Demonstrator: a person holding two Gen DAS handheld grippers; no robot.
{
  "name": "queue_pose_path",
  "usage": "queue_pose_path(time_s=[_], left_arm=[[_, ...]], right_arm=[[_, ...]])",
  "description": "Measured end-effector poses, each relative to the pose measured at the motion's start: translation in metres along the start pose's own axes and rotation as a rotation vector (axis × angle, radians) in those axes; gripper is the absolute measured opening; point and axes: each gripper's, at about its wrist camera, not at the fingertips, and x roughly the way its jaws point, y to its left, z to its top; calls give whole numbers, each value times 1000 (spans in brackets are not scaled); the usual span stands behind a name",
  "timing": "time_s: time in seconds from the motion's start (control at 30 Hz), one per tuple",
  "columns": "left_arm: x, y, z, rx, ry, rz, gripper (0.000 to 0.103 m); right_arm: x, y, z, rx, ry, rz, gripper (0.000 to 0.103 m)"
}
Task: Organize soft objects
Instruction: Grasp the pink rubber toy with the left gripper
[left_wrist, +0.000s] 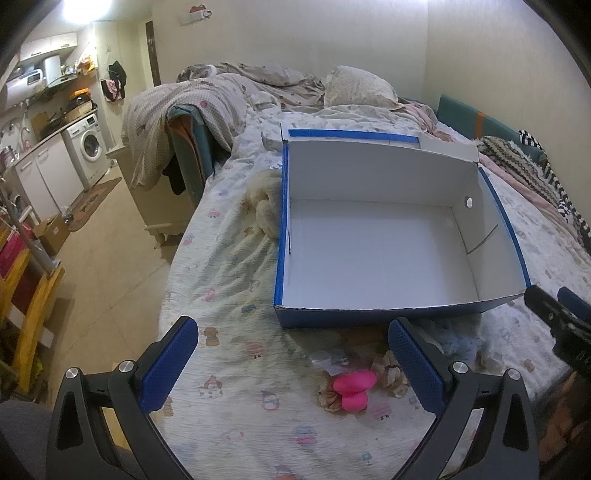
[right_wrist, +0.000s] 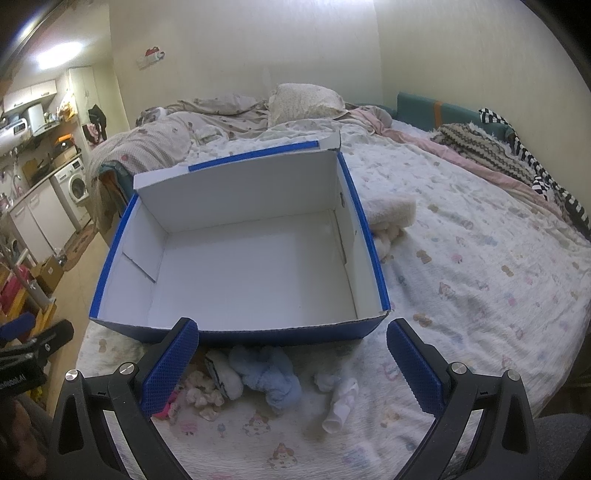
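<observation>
An open blue cardboard box (left_wrist: 369, 240) with a white, empty inside sits on the bed; it also shows in the right wrist view (right_wrist: 240, 266). In front of it lie small soft things: a pink bow (left_wrist: 352, 393), beige scrunchies (right_wrist: 203, 398), a light blue fluffy piece (right_wrist: 269, 376) and a white sock (right_wrist: 341, 404). A cream fluffy item (left_wrist: 264, 201) lies beside the box, also seen in the right wrist view (right_wrist: 391, 208). My left gripper (left_wrist: 291, 365) is open above the bed, left of the pink bow. My right gripper (right_wrist: 291, 365) is open over the blue piece and the sock.
The bed has a patterned sheet (right_wrist: 480, 277), rumpled quilts and a pillow (left_wrist: 356, 86) at the back, and striped clothes (right_wrist: 517, 158) at the right. The bed's left edge drops to a tiled floor (left_wrist: 110, 258) with a washing machine (left_wrist: 88, 146) and cabinets.
</observation>
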Motion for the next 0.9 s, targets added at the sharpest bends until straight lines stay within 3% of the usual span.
queue_pose_path(time_s=[0.13, 0.27, 0.43, 0.5, 0.63, 0.73, 0.83, 0.9], left_arm=[[-4, 9, 7, -29, 22, -3, 103], [1, 26, 19, -62, 68, 73, 103], [44, 41, 13, -150, 278, 17, 103], [65, 35, 4, -162, 378, -29, 100], [88, 11, -21, -151, 499, -111, 93], [99, -17, -39, -92, 536, -142, 85], [107, -37, -51, -49, 554, -152, 84], [113, -45, -56, -31, 557, -146, 78]], right_arm=[[-4, -3, 6, 10, 19, 41, 103], [-11, -6, 19, -2, 45, 115, 103], [-6, -9, 26, -8, 99, 175, 103], [0, -11, 25, -10, 115, 165, 103], [16, -20, 16, 41, 163, 155, 103], [29, -25, 8, 76, 214, 129, 103], [33, -27, 6, 84, 222, 120, 103], [35, -26, 5, 82, 227, 121, 103]])
